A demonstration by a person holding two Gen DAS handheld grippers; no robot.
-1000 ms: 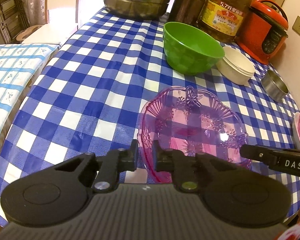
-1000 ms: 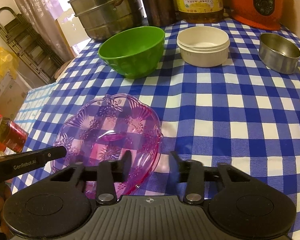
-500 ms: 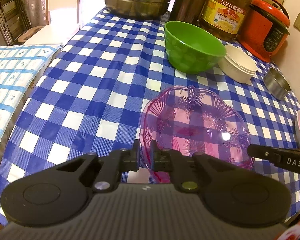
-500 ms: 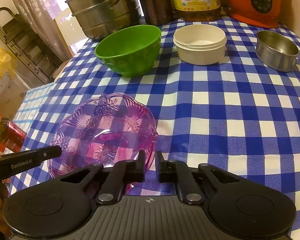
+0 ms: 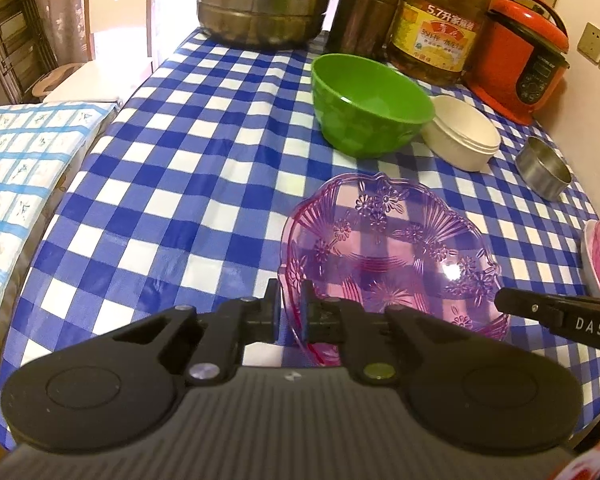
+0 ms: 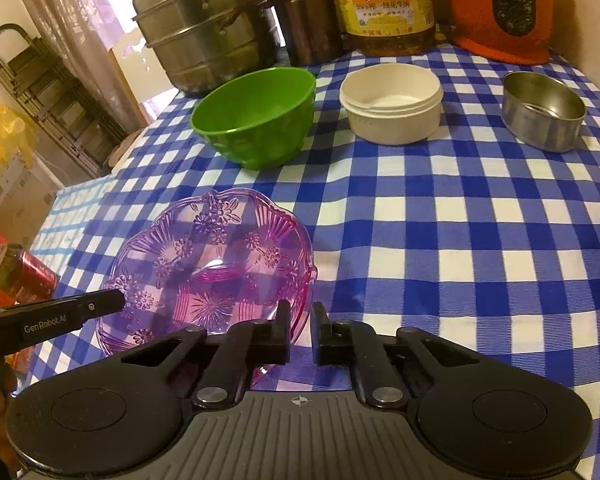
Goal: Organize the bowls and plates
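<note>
Landmark: we place everything from the purple glass dish point(image 5: 392, 256), which sits on the checked tablecloth point(image 5: 172, 184) at its near edge.
Left gripper point(image 5: 290, 308): clenched on the dish's near-left rim, 1 finger inside and 1 outside.
Right gripper point(image 6: 300, 332): nearly closed around the dish's near-right rim point(image 6: 306, 280); we cannot tell whether it pinches.
Nearer hand: we judge both equally near, on opposite sides.
Axis: the dish is roughly round, with no long axis to follow.
Green bowl point(image 5: 370, 104): just beyond the dish, empty.
White bowls point(image 5: 462, 132): beyond-right of the dish, nested, nothing else inside.
Steel bowl point(image 6: 544, 110): far right of the dish, empty.
Next: we expect a 2-handed lift.
</note>
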